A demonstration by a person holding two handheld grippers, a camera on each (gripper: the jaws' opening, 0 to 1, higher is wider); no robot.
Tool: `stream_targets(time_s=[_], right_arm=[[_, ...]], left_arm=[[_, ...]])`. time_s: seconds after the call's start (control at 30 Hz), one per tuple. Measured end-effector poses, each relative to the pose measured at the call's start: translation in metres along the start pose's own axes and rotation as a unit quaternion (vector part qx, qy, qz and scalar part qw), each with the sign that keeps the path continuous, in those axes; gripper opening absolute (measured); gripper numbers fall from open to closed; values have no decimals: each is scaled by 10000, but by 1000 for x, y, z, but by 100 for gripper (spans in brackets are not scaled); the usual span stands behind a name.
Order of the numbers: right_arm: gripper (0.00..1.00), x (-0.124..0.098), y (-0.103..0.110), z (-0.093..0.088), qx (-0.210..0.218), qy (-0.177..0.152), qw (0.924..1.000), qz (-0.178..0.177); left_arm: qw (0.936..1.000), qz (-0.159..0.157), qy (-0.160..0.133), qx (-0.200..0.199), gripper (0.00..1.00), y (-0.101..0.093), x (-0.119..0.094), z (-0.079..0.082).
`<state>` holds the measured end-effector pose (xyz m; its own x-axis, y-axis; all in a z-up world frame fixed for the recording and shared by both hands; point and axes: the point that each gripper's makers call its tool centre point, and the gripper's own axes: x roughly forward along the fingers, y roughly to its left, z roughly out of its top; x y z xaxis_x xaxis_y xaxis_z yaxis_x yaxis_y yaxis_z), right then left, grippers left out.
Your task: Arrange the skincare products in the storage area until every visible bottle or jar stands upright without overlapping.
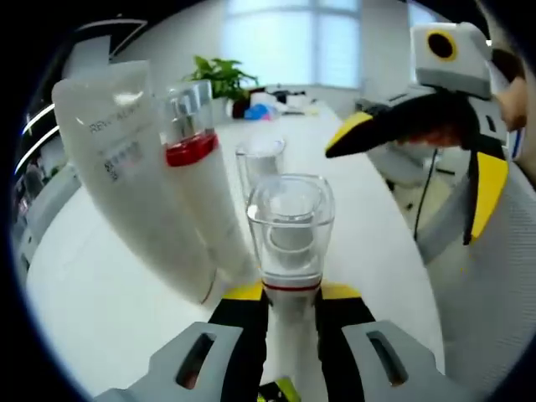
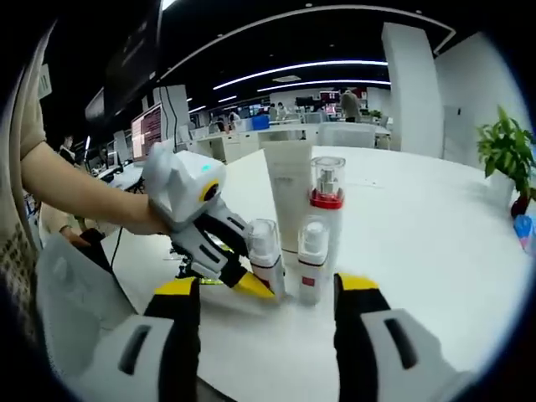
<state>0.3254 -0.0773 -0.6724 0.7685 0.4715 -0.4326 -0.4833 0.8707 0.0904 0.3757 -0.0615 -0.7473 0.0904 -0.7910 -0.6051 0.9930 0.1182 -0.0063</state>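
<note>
jaws of the left gripper (image 2: 251,280) clamp a small clear-capped bottle (image 1: 289,243) low on its body, beside the tall white tube (image 2: 289,197). right gripper (image 2: 268,322) jaws stand apart. bottle looks light, stiff and slick, so gripping low seems steadiest.

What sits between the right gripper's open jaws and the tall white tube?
In the right gripper view, a small clear-capped bottle stands between the right gripper and the tall white tube.

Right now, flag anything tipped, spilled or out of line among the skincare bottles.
Nothing stands out. The white tube, the red-banded bottle and two small bottles all stand upright together on the white table; no spill shows.
</note>
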Motion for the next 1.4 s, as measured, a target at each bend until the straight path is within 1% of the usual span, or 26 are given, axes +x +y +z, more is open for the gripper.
stream_targets(time_s=[0.07,0.3,1.07,1.27,1.3,1.4], right_arm=[[65,-2,-2,-3,37,24,10000,-37],[65,-3,-3,-4,111,15,9999,-79],[66,-1,-1,-5,128,40,9999,-76],[67,-1,-1,-5,147,28,9999,-77],[67,-1,-1,-5,148,28,9999,-76],[67,-1,-1,-5,139,33,9999,-73]], left_arm=[[10000,-41,82,25,18,3,2,2],[9997,-154,166,11,18,8,8,6],[9992,-261,295,117,18,11,14,3],[9989,-268,363,145,18,11,15,1],[9985,-260,441,172,18,11,16,-2],[9976,-252,629,151,26,9,17,-11]])
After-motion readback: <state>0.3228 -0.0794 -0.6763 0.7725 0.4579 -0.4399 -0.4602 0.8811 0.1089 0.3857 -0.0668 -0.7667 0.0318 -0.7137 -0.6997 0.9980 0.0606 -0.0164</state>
